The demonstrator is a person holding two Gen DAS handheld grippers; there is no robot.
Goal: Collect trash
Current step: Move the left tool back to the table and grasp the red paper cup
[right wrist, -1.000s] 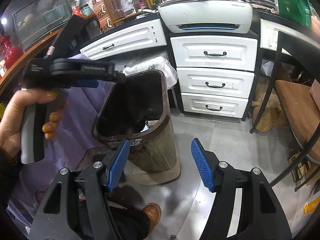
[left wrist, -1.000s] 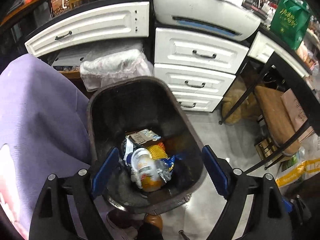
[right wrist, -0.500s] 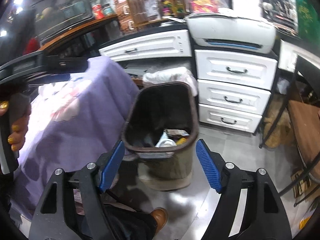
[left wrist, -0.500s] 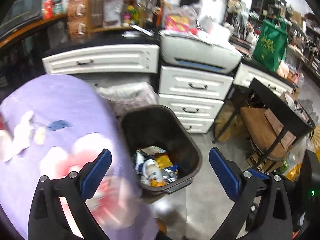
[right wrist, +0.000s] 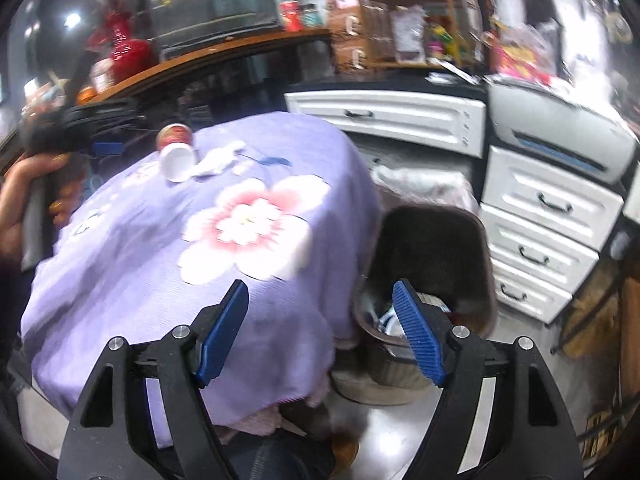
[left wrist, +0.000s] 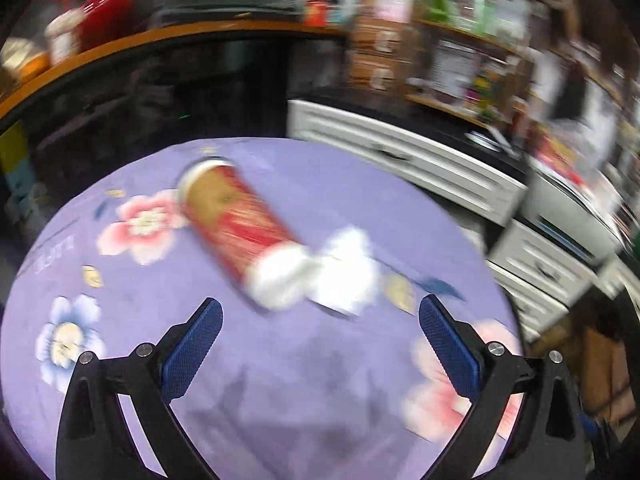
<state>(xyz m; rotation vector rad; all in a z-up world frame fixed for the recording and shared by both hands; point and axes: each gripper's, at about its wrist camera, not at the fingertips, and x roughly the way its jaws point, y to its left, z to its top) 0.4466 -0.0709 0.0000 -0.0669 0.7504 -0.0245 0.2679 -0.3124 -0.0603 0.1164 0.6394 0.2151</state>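
Left wrist view: our left gripper (left wrist: pixel 318 338), jaws spread wide and empty, faces a toppled red paper cup (left wrist: pixel 240 228) and crumpled tissue (left wrist: pixel 348 270) mid-tablecloth (left wrist: pixel 120 320); both light and crushable, so grip the cup's mid-wall gently. Right wrist view: our right gripper (right wrist: pixel 320 326) gapes empty near the table's edge, above the trash bin (right wrist: pixel 476 248).

Left view is smeared w/ motion: my red cup (left wrist: pixel 236 224) and the white wad (left wrist: pixel 348 270) beside it on the worktop (left wrist: pixel 280 360) are blurry, print unreadable. Shelf items behind: can't ID. Right view: bin (right wrist: pixel 436 240) partly hidden by the cloth and my right gripper (right wrist: pixel 320 328); contents unclear.
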